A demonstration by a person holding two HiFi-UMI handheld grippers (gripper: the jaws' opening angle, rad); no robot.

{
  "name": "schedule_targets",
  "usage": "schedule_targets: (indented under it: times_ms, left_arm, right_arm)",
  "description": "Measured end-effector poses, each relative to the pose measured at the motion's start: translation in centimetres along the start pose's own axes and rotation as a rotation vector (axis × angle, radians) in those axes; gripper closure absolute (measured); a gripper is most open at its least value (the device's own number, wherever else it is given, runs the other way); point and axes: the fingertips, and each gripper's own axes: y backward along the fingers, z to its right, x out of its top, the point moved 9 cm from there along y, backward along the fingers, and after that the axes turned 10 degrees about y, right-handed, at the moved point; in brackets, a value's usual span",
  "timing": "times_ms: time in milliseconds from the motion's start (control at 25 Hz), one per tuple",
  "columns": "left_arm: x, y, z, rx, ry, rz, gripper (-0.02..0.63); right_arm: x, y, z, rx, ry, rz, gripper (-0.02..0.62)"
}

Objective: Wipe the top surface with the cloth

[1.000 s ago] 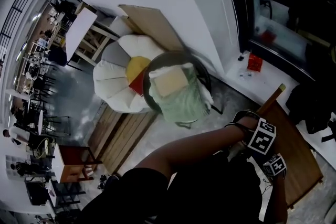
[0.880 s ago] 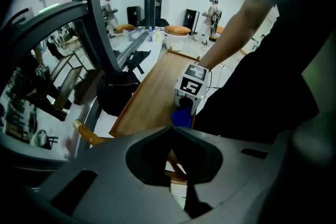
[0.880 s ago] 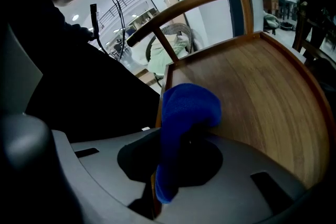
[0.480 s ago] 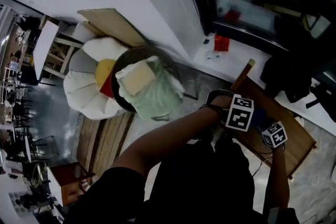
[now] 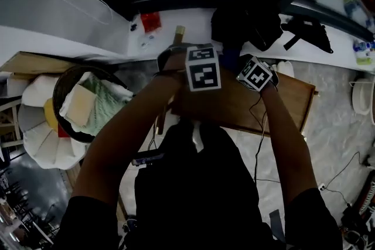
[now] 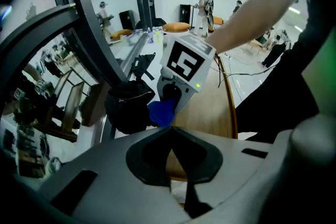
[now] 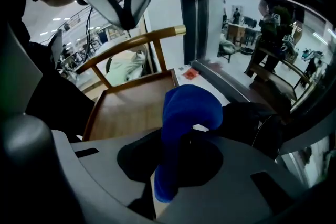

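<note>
The left claw point(image 6: 171, 136) is pressed shut, its two jaws meeting in a thin line with nothing between them. It hangs over the near part of the wooden top surface point(image 5: 287, 96). The right claw point(image 7: 178, 134) is clamped on the blue cloth point(image 7: 189, 107), which bulges up out of the jaws in a rounded fold and trails down below them.

In the left gripper view the cloth sits at the far edge of the wooden top surface, just in front of the right claw's marker cube. Whether the cloth touches the wood cannot be told. In the head view both marker cubes are close together above the side of the wooden top surface nearest the white ledge point(image 5: 199, 20).

A curved wooden rail point(image 7: 131, 44) on short posts rises along one side of the wooden top surface. A black bag point(image 5: 243, 20) lies on the white ledge just beyond the surface. A small red thing point(image 5: 151, 21) lies on the same ledge, further from the surface than the bag.

Well apart from the wooden top surface, on the left claw's side, stands a dark round basket point(image 5: 58, 96). It holds green fabric point(image 5: 108, 105) and a pale yellow pad point(image 5: 79, 105).
</note>
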Motion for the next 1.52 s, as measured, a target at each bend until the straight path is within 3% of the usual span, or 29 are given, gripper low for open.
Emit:
schedule_targets:
  times_ms: [120, 400, 640, 880, 1200, 1520]
  left_arm:
    - [1.1, -1.0, -1.6, 0.014, -0.007, -0.011, 0.595]
    - [2.0, -4.0, -0.7, 0.033, -0.061, -0.028, 0.595]
    - [0.6, -6.1, 3.1, -0.043, -0.080, -0.086, 0.596]
    - [-1.3, -7.5, 7.6, -0.126, -0.044, -0.097, 0.596]
    - [-2.6, -8.8, 12.6, -0.220, -0.085, -0.141, 0.596]
    - [-3.5, -9.4, 14.8, -0.285, -0.138, -0.186, 0.595]
  right_arm:
    - [-0.4, -1.7, 0.4, 0.016, 0.038, -0.020, 0.529]
    - [-2.2, -1.9, -1.4, 0.034, -0.001, -0.019, 0.529]
    - [-3.6, -1.5, -6.0, 0.094, -0.014, -0.004, 0.531]
    - [-4.8, -1.3, -10.8, 0.161, -0.019, 0.010, 0.529]
    - [-6.1, -0.8, -16.7, 0.245, -0.057, 0.029, 0.531]
    - [-6.8, -1.1, -19.2, 0.340, -0.070, 0.041, 0.531]
